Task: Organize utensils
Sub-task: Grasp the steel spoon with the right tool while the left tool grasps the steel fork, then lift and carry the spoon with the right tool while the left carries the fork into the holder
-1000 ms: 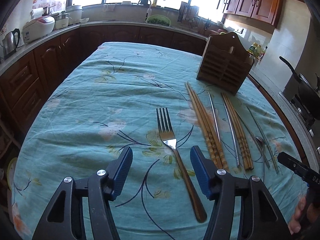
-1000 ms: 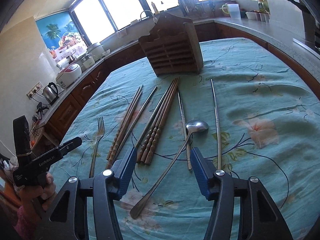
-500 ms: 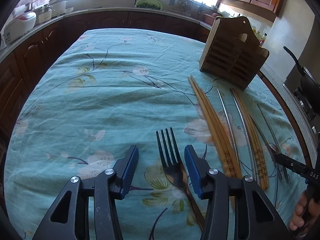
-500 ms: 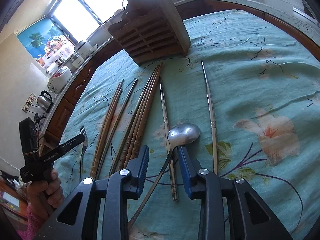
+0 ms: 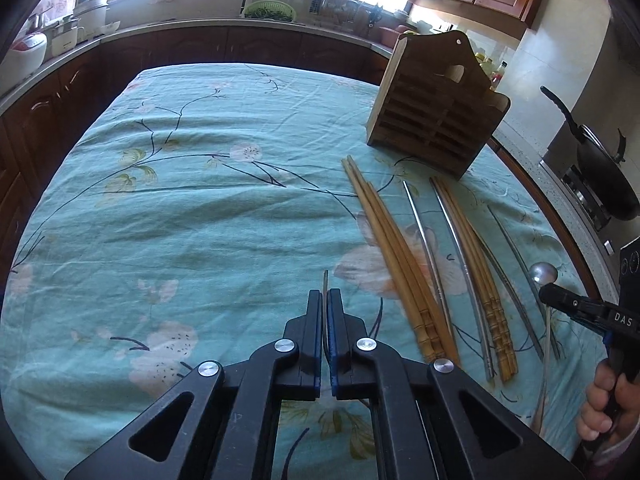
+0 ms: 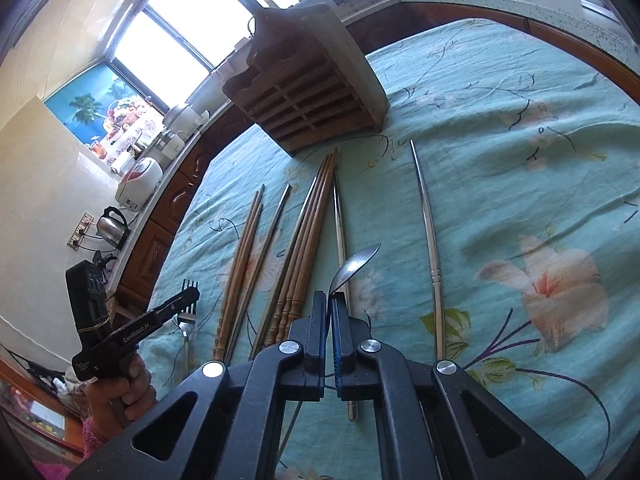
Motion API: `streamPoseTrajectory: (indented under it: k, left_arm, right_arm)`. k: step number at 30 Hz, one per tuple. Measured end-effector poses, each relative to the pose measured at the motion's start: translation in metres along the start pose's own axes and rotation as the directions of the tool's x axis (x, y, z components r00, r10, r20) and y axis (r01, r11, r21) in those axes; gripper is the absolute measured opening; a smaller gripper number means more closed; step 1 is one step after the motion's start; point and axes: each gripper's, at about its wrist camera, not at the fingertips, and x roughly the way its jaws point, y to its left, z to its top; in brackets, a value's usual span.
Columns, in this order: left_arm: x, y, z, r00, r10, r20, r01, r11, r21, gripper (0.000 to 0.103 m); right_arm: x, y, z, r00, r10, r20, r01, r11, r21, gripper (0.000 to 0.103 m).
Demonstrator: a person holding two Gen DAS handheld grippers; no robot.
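My left gripper (image 5: 325,294) is shut on the fork (image 5: 325,280), seen edge-on between the pads; its tines (image 6: 188,298) show in the right wrist view. My right gripper (image 6: 329,296) is shut on the metal spoon (image 6: 356,264), whose bowl sticks out tilted above the cloth; it also shows in the left wrist view (image 5: 542,274). The wooden utensil holder (image 5: 436,116) stands at the far right of the table (image 6: 304,92). Wooden chopsticks (image 5: 392,248) and metal chopsticks (image 6: 428,224) lie in rows in front of it.
The table has a teal flowered cloth (image 5: 180,200). A black wok (image 5: 600,168) sits on a stove off the right edge. Counters with a kettle (image 6: 114,226) and rice cooker (image 6: 138,180) curve round the far side.
Both grippers have closed, the left on the fork and the right on the spoon. Both utensils are now turned on edge or lifted off the cloth.
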Motion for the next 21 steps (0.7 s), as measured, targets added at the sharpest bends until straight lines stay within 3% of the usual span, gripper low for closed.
streamPoseTrajectory:
  k: [11, 21]
  left_arm:
    - [-0.077, -0.016, 0.003, 0.990, -0.027, 0.139, 0.024, 0.999, 0.026, 0.001]
    - [-0.129, -0.038, 0.021, 0.958, -0.015, 0.288, -0.005, 0.998, 0.070, 0.001]
  right_arm:
    - [-0.037, 0.033, 0.023, 0.993, 0.018, 0.118, -0.007, 0.995, -0.095, 0.002]
    - [-0.063, 0.051, 0.050, 0.973, 0.001, 0.233, 0.040, 0.985, -0.169, 0.002]
